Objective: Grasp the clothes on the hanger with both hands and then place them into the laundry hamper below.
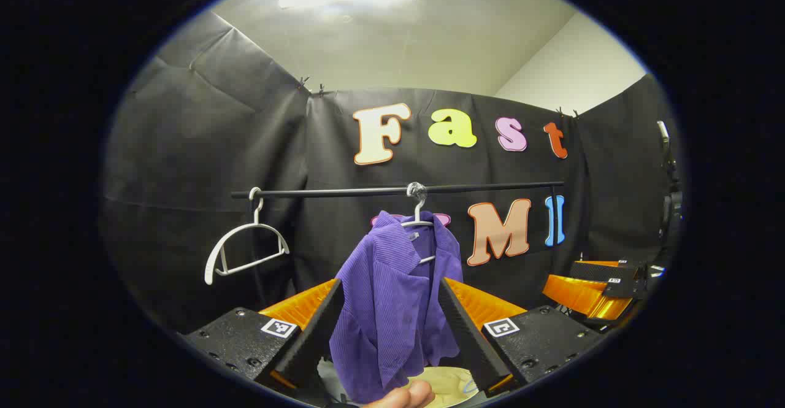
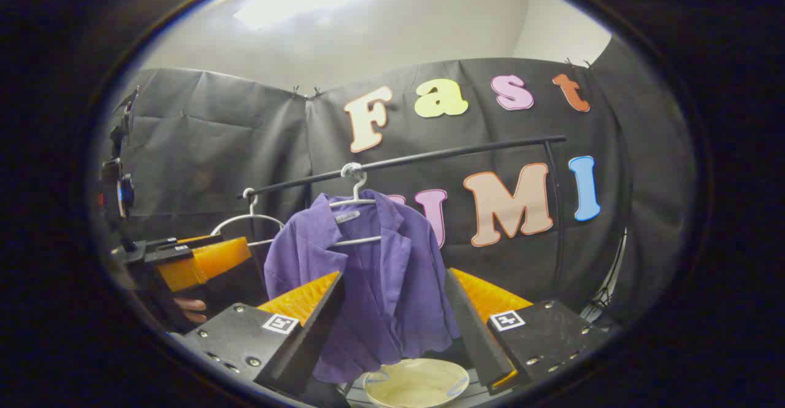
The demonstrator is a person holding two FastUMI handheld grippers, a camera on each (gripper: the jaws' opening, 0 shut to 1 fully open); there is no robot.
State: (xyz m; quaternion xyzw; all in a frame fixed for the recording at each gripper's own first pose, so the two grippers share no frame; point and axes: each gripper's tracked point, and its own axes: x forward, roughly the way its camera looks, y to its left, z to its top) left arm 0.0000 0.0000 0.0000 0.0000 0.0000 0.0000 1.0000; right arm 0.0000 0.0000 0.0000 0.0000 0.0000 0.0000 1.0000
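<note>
A purple shirt [image 1: 392, 297] [image 2: 368, 279] hangs from a white hanger [image 1: 419, 219] [image 2: 356, 202] on a black rail [image 1: 398, 191] [image 2: 429, 157]. Below it sits a cream laundry hamper [image 1: 451, 383] [image 2: 417, 383] with a round rim. My left gripper [image 1: 389, 291] stands open in front of the shirt, which shows between its orange and black fingers, apart from them. My right gripper [image 2: 392, 282] is open too, short of the shirt. In the right gripper view the left gripper [image 2: 196, 261] appears at the left, held by a hand. The right gripper [image 1: 598, 288] shows at the right of the left gripper view.
A second white hanger [image 1: 245, 245] [image 2: 245, 218] hangs bare at the rail's left end. The rail's upright post [image 2: 555, 211] stands at the right. A fingertip [image 1: 405, 396] shows at the bottom of the left gripper view. Black cloth walls close the booth behind.
</note>
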